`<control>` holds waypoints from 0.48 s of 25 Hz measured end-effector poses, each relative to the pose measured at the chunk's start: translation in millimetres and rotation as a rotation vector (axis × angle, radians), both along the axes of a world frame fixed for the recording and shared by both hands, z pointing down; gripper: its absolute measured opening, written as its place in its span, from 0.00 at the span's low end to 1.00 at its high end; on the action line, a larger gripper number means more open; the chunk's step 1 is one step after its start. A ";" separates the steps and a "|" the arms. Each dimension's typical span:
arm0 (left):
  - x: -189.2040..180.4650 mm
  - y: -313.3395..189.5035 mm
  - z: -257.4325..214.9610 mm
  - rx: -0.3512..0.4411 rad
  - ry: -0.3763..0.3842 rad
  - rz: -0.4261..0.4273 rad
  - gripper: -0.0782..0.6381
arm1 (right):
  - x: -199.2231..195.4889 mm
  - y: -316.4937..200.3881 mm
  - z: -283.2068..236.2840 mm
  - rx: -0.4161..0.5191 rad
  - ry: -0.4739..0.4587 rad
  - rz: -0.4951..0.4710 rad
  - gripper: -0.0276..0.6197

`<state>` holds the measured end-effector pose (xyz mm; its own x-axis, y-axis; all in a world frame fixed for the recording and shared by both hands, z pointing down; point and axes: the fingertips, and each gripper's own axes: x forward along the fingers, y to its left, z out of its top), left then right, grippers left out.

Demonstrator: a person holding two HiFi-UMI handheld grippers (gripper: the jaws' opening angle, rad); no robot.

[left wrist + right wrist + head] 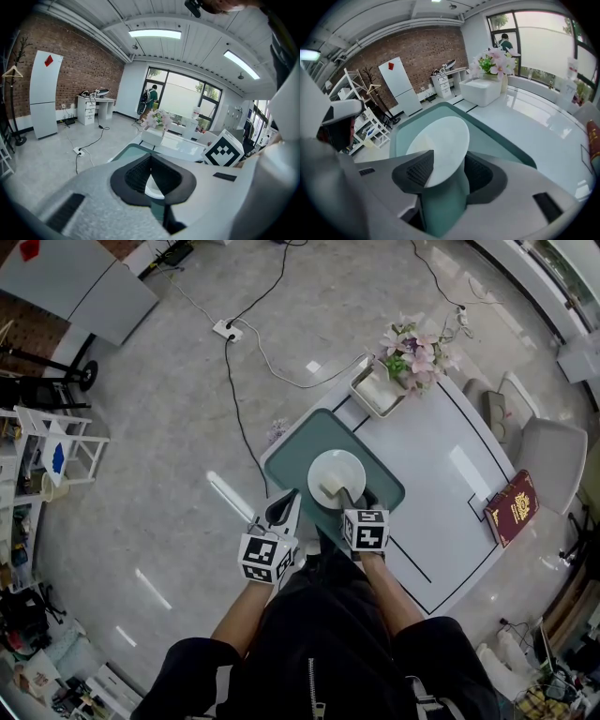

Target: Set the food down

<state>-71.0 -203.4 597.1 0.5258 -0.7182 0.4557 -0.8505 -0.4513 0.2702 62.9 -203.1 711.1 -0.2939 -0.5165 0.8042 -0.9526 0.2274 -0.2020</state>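
Green tray (295,451): pale food (330,488) on white plate (344,465); right claw (349,499) spread, left claw (281,510) closed.

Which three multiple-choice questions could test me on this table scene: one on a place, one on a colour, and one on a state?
1. Where does the white plate lie?
A. on the green mat
B. in a sink
C. on a stove

2. What colour is the book at the edge of the table?
A. blue
B. yellow
C. dark red

3. How do the jaws of the right gripper stand?
A. shut on a spoon
B. apart
C. shut on a cup

Answers:
1 A: in the head view the plate sits inside the mat's border.
2 C: the cover is dark red with gold print.
3 B: the right gripper view shows a wide gap between the pads, with the plate seen through it.
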 end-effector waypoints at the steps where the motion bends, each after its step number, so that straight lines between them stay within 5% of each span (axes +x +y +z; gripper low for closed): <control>1: -0.6 0.5 0.3 0.000 0.000 0.000 0.12 | 1.1 0.2 0.9 0.007 0.021 -0.007 0.34; 12: -2.7 11.7 -0.6 0.009 -0.003 -0.003 0.12 | 13.3 1.0 -1.1 0.067 0.106 -0.014 0.39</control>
